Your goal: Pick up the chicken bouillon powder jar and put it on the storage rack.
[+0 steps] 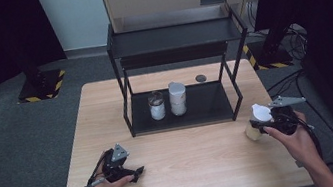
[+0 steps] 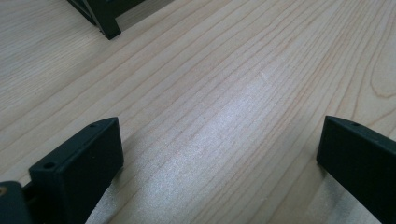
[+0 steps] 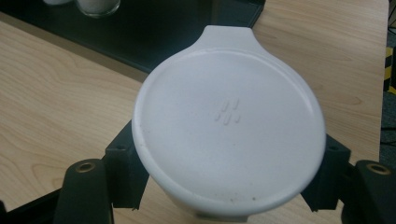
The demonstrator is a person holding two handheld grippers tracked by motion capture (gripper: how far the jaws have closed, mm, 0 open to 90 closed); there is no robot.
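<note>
Right gripper, near the table's right edge: its jaws are clamped on the sides of a white-lidded jar, which stands close to the right front leg of the black rack. In the right gripper view the jar's lid lies between the two jaws; it has a pouring tab at its far edge and a small embossed mark of short raised strokes at its centre. No readable writing or brand.

Left gripper, near the table's front-left corner: jaws spread wide, nothing between them, low over the bare wood.

On the rack's lower shelf stand a glass jar of white contents and a second white-lidded jar, side by side.
</note>
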